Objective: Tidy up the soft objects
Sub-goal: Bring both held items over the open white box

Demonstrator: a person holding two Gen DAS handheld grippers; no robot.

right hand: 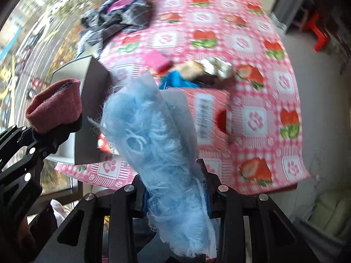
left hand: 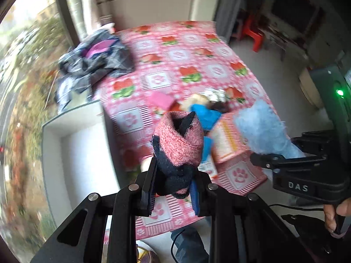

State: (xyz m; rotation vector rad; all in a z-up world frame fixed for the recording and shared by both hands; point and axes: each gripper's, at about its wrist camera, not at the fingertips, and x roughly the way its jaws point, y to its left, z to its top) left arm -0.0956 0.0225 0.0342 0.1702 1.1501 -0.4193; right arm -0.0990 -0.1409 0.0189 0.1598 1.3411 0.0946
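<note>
A rolled sock [left hand: 178, 140], pink knit over dark navy, stands at the centre of my left wrist view, pinched between the two fingers of my left gripper [left hand: 173, 188] at the bottom of the frame. Behind it a table [left hand: 175, 50] covered in a pink strawberry-print cloth fills the middle. A white box [left hand: 72, 144] sits at the left edge of the table. A heap of dark clothes [left hand: 96, 59] lies in the upper left, and a pink sponge [left hand: 160, 100] and blue cloth [left hand: 206, 115] lie near the centre. At the right, my right gripper [left hand: 283, 160] clamps a fluffy light blue cloth [left hand: 261, 127].

In my right wrist view, that fluffy light blue cloth [right hand: 162, 149] fills the centre, squeezed between the fingers of my right gripper [right hand: 175, 197] at the bottom. A pink printed carton [right hand: 208, 114] lies on the table [right hand: 274, 100] just behind it. At the left edge, my left gripper [right hand: 50, 135] holds the sock [right hand: 54, 107] beside the white box [right hand: 87, 114]. The picture is blurred.
</note>
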